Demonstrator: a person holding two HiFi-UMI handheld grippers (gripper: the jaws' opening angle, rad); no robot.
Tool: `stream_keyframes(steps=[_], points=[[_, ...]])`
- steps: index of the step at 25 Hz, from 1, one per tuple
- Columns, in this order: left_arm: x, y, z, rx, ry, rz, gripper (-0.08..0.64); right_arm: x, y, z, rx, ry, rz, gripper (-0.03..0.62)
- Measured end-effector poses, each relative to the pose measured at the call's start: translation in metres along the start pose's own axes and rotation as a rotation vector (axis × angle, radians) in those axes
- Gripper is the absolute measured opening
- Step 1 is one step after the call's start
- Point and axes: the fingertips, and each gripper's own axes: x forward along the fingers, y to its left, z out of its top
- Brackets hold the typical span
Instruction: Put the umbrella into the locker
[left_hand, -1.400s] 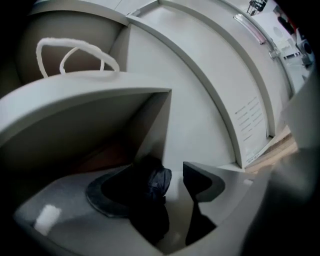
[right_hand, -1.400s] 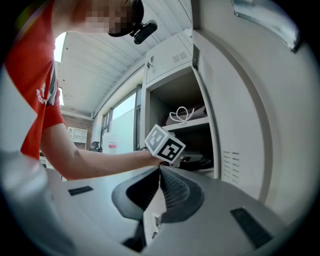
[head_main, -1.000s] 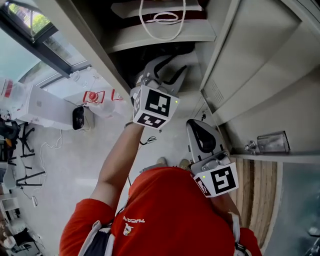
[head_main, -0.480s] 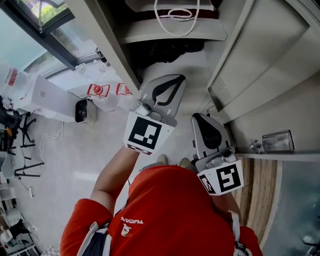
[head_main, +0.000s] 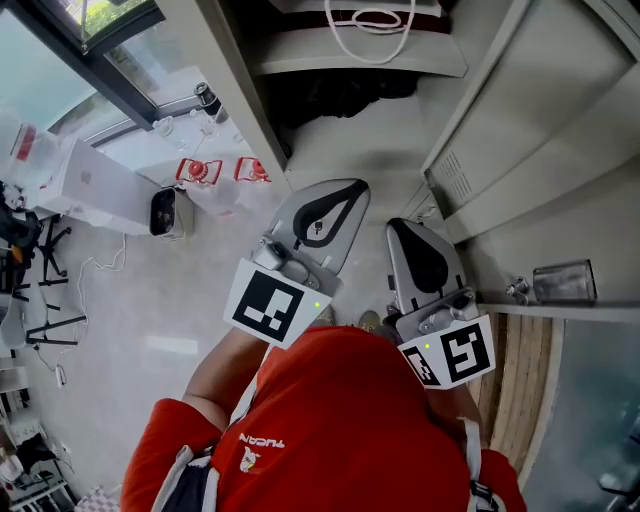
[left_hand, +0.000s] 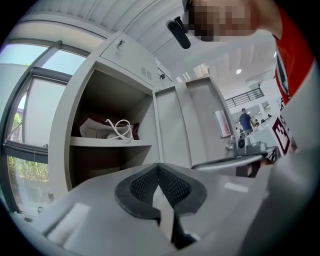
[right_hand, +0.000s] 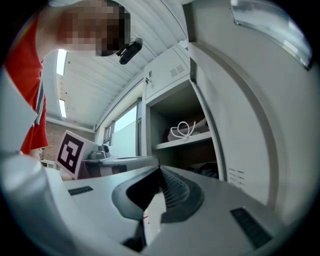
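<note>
our left hand-held gripper (head_main: 352, 190) is closed, with nothing between its pads, and it hangs in front of the open locker (head_main: 240, 95), outside of it. the right hand-held gripper (head_main: 402, 228) is just beside it, also closed and empty. a dark bundle, which we take for the umbrella (head_main: 340, 92), lies at the back of the lower compartment, under the shelf (head_main: 360, 62) that carries a bag (left_hand: 92, 128) with white cord handles. so we judge that the putting-in step is done and both hands are free. the next move probably calls for reaching to the door (head_main: 540, 110) at the right and swinging it shut. one second ago the left one was open and reached into the lower compartment. now it is shut and drawn back toward our body, while the right one is almost where it was.
</note>
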Motion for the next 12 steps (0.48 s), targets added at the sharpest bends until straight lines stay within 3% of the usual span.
stream_keyframes(steps=[5, 12], points=[[-0.015, -0.003, -0.008, -0.056, 0.015, 0.002, 0.006, 0.003, 0.002, -0.003, 0.006, 0.005, 0.004, 0.003], [-0.026, -0.004, -0.019, -0.070, 0.043, -0.003, 0.006, 0.010, 0.007, -0.003, 0.001, 0.004, 0.007, 0.003]])
